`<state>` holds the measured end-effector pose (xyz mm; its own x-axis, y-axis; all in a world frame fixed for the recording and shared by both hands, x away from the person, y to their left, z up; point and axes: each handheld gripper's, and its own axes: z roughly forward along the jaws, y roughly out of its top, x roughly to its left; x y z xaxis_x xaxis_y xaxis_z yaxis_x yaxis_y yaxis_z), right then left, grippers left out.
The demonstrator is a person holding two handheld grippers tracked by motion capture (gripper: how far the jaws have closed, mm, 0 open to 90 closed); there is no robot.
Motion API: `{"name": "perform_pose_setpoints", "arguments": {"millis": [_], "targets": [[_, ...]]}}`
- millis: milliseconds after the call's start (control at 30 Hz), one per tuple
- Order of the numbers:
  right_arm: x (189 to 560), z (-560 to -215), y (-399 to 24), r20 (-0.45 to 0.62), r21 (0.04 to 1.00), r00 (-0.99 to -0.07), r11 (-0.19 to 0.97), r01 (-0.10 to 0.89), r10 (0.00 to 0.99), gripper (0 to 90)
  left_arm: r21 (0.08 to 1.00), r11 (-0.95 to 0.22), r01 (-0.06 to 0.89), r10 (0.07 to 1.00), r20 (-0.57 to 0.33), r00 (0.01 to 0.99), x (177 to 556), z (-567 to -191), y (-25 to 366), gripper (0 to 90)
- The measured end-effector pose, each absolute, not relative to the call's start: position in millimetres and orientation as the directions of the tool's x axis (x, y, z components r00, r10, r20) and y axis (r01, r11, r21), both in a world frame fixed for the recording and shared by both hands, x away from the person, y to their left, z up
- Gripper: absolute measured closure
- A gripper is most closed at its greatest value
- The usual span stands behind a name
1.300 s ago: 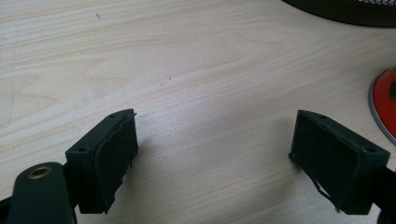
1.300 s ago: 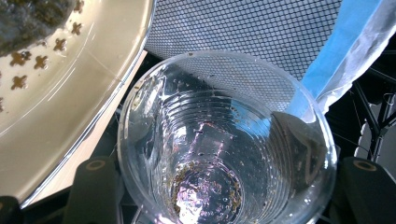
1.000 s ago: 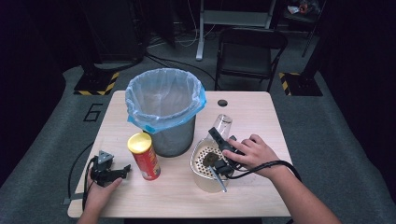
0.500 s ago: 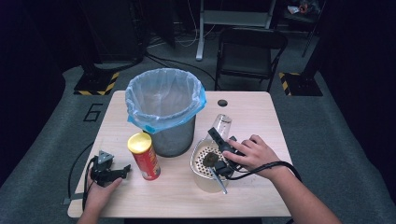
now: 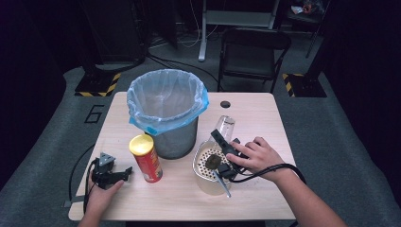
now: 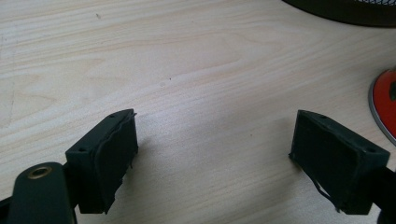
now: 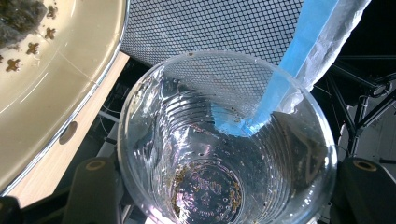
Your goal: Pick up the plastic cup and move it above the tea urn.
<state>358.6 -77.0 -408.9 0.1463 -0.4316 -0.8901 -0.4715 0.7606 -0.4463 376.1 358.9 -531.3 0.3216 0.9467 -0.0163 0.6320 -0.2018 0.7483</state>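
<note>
The clear plastic cup [image 7: 227, 140] sat between the right gripper's [image 5: 226, 144] two jaws, tilted with its mouth toward the camera. The right gripper view showed brown residue and droplets on the cup's bottom; the high view gave only the cup's [image 5: 226, 126] outline, held above the table [image 5: 255, 113], beside the bin [image 5: 168, 113] and the bowl [image 5: 208, 170]. The jaws were closed against the cup's sides and held it. Whether the cup touched the bowl could not be told.

The right gripper view also showed the bowl's [image 7: 56, 74] pale liquid with small brown flecks, plus the bin's mesh wall [image 7: 210, 28] and blue liner [image 7: 308, 42].

Count, high view: one cup, one bowl with a dark lump and a utensil [image 5: 222, 182] in it, one lined bin, one red can with a yellow lid [image 5: 145, 158], one chair [image 5: 253, 52] behind the table.

The left gripper [image 5: 111, 172] rested low at the table's near left corner in the left hand [image 5: 101, 194]. In the left gripper view its jaws stood wide apart over bare wood, holding nothing; the can's base [image 6: 384, 105] lay at the right edge.
</note>
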Motion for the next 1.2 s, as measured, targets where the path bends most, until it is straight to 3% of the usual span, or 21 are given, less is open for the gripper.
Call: {"name": "perform_pose_setpoints", "arguments": {"millis": [333, 400, 433, 567, 767, 900, 1000, 1133, 1200], "targets": [[356.9, -411.2, -76.9, -0.898, -0.431, 0.139, 0.77, -0.471, -0.418, 34.7, 0.748, -0.202, 0.632, 0.947, -0.016, 0.321, 376.1, -531.3, 358.9, 14.3], [356.3, -411.8, -76.9, -0.904, -0.42, 0.141, 0.776, -0.47, -0.404, 34.7, 0.748, -0.201, 0.632, 0.947, -0.017, 0.321, 376.1, -531.3, 358.9, 14.3], [356.2, -410.7, -75.9, -0.911, -0.412, 0.192, 0.779, -0.472, -0.365, 34.6, 0.749, -0.201, 0.632, 0.947, -0.017, 0.321, 376.1, -531.3, 358.9, 14.3], [355.9, -409.8, -74.6, -0.913, -0.408, 0.197, 0.776, -0.482, -0.357, 34.5, 0.748, -0.202, 0.632, 0.947, -0.016, 0.322, 376.1, -531.3, 358.9, 14.3], [355.3, -413.5, -77.0, -0.945, -0.327, 0.174, 0.812, -0.483, -0.278, 34.4, 0.748, -0.201, 0.632, 0.947, -0.017, 0.321, 376.1, -531.3, 358.9, 14.3], [355.1, -415.5, -77.6, -0.971, -0.238, 0.141, 0.84, -0.487, -0.193, 34.2, 0.748, -0.201, 0.632, 0.947, -0.017, 0.321, 376.1, -531.3, 358.9, 14.3], [351.5, -416.6, -78.1, -0.993, -0.11, 0.086, 0.854, -0.509, -0.076, 34.0, 0.748, -0.202, 0.632, 0.947, -0.016, 0.322, 376.1, -531.3, 358.9, 14.3], [348.0, -414.5, -79.5, -0.994, 0.097, -0.008, 0.848, -0.522, 0.109, 34.0, 0.748, -0.201, 0.632, 0.947, -0.017, 0.321, 376.1, -531.3, 358.8, 14.3], [347.1, -412.6, -81.4, -0.965, 0.256, -0.093, 0.822, -0.508, 0.244, 33.9, 0.748, -0.202, 0.632, 0.947, -0.016, 0.321, 376.1, -531.3, 358.9, 14.3]]}}
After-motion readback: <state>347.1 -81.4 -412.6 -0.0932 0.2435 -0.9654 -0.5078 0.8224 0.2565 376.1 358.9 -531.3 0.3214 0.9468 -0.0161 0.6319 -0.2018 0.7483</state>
